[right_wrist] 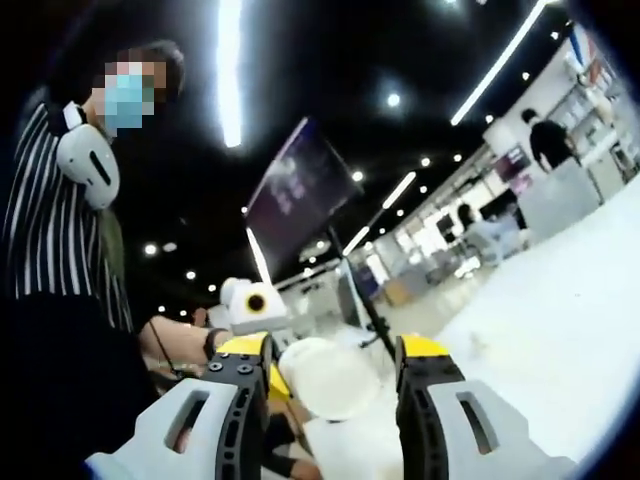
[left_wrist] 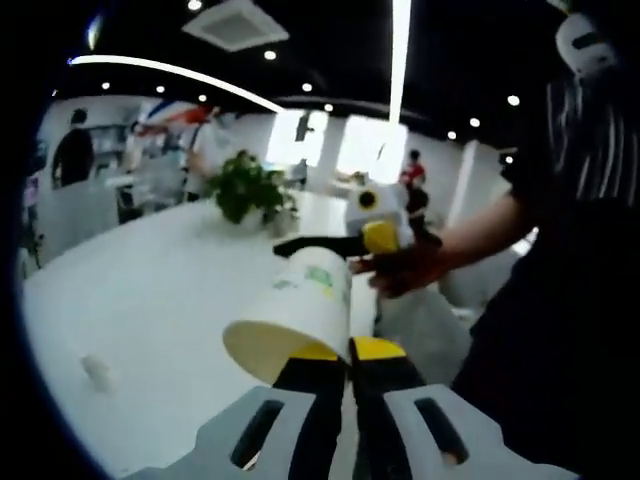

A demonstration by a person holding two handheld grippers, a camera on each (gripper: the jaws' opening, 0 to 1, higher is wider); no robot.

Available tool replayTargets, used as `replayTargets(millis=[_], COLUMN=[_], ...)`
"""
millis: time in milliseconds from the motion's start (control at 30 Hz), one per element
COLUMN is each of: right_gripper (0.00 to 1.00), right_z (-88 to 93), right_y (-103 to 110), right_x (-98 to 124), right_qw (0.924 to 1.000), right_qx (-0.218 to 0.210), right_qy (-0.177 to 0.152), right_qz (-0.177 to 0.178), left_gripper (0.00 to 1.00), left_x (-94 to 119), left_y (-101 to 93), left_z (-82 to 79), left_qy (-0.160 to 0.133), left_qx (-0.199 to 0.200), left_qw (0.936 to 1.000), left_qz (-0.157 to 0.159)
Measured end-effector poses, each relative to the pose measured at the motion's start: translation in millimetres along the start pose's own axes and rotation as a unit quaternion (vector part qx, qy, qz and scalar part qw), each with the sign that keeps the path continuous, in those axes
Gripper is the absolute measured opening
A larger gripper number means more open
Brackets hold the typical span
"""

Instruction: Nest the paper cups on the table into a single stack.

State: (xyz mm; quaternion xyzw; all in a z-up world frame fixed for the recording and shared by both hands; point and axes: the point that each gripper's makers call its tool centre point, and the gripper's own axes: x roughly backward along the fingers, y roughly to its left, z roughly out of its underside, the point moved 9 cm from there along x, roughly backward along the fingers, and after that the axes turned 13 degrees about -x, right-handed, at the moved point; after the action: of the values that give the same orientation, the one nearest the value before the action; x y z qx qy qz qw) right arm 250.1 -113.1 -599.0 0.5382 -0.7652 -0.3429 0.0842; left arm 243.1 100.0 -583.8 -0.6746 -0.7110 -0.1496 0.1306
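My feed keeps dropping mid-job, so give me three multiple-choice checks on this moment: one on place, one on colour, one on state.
1. Where is the plant?
A. on the white table
B. on the floor
C. in the left tongs

2. What colour are the tips of the right tongs?
A. red
B. yellow
C. blue

3. How do the left tongs stand?
A. wide open, holding nothing
B. shut on the cup
C. shut on the plant

Answers:
1. A, the plant sits at the far side of the table in the left gripper view.
2. B, both tips show yellow in the right gripper view.
3. B, the tips are pinched together on the cup's rim, and the cup lies on its side.
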Motion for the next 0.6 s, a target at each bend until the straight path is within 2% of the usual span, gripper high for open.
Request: replayTargets(millis=[100, 167, 200, 233, 300, 333, 367, 400, 500, 600], right_gripper=[0.50, 0.56, 0.56, 0.56, 0.56, 0.56, 0.56, 0.57, 0.64, 0.70], right_z=[0.3, 0.5, 0.9, 0.4, -1.4, -1.7, -1.9, -1.7, 3.2, 10.8], right_y=[-0.3, -1.4, -1.7, -1.6, 1.3, 1.5, 1.3, 1.1, -4.1, -5.7], right_x=[7.2, 11.3, 14.3, 16.2, 19.5, 21.0, 22.6, 24.3, 28.3, 29.1], right_qw=[0.9998, 0.9993, 0.9993, 0.9992, 0.9990, 0.9986, 0.9980, 0.9970, 0.9933, 0.9882], right_qx=[0.015, 0.024, 0.021, 0.020, 0.032, 0.039, 0.047, 0.058, 0.078, 0.104], right_qy=[0.005, 0.008, 0.011, 0.012, 0.009, 0.013, 0.019, 0.028, 0.058, 0.083], right_qz=[0.015, 0.026, 0.029, 0.031, 0.030, 0.032, 0.037, 0.043, 0.062, 0.076], left_gripper=[0.00, 0.00, 0.00, 0.00, 0.00, 0.00, 0.00, 0.00, 0.00, 0.00], left_x=[-1.5, -2.4, -3.1, -3.6, -4.2, -4.4, -4.3, -5.2, -9.1, -15.4], left_y=[2.8, 6.5, 9.8, 11.3, 14.1, 17.1, 18.0, 21.1, 25.7, 24.7], left_z=[-1.8, -2.6, -3.8, -5.3, -6.2, -6.2, -6.2, -6.3, -5.9, -9.0], left_qy=[0.029, 0.054, 0.068, 0.070, 0.089, 0.105, 0.110, 0.129, 0.158, 0.161], left_qx=[-0.027, -0.051, -0.080, -0.093, -0.102, -0.113, -0.118, -0.140, -0.177, -0.211], left_qw=[0.9991, 0.9969, 0.9941, 0.9927, 0.9896, 0.9866, 0.9855, 0.9798, 0.9685, 0.9586], left_qz=[0.016, 0.026, 0.028, 0.030, 0.048, 0.051, 0.053, 0.061, 0.075, 0.103])
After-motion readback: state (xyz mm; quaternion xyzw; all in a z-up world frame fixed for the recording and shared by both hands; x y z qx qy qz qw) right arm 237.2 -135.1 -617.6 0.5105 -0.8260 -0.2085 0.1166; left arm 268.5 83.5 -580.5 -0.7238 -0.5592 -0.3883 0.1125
